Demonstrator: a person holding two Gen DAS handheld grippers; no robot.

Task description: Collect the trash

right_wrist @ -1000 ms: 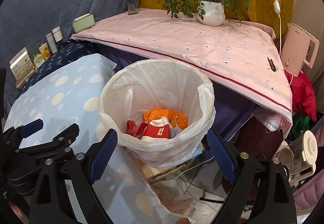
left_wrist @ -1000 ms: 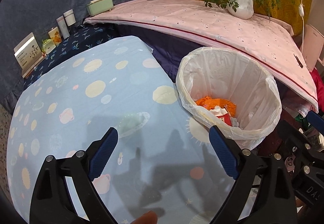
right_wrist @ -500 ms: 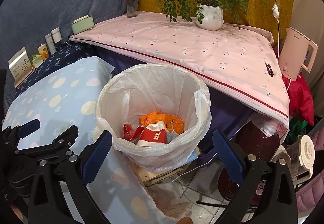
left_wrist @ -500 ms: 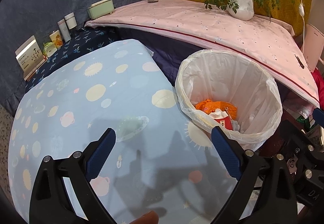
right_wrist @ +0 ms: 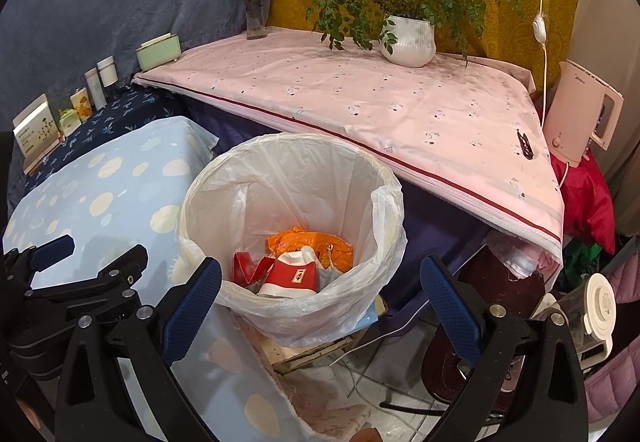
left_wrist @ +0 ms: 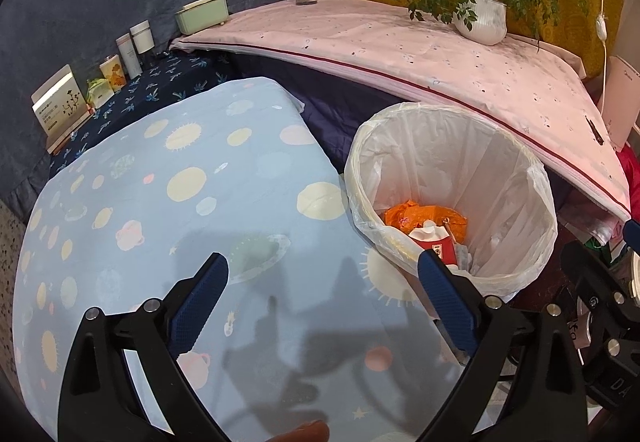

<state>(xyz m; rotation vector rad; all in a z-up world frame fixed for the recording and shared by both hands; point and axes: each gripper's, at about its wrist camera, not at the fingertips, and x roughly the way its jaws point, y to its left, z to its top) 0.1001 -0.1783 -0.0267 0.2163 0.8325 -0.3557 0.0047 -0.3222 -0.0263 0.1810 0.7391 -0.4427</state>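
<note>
A trash bin (left_wrist: 516,178) lined with a white bag stands beside the blue-clothed table (left_wrist: 160,202); it also shows in the right wrist view (right_wrist: 304,178). Inside lie an orange wrapper (right_wrist: 308,240) and a red-and-white carton (right_wrist: 294,276), seen in the left wrist view too (left_wrist: 434,238). My left gripper (left_wrist: 320,286) is open and empty over the table's right part, left of the bin. My right gripper (right_wrist: 320,292) is open and empty above the bin's near rim.
A pink-clothed table (right_wrist: 360,102) behind the bin carries a potted plant (right_wrist: 408,38), a flower vase (right_wrist: 256,14) and a green box (right_wrist: 158,52). Small bottles and cards (left_wrist: 100,74) line the far left. A pink kettle (right_wrist: 582,114) and a blender (right_wrist: 592,310) are at right.
Both grippers have drawn back and up a little from the bin; the bin looks slightly smaller and farther. Both stay open and empty.
</note>
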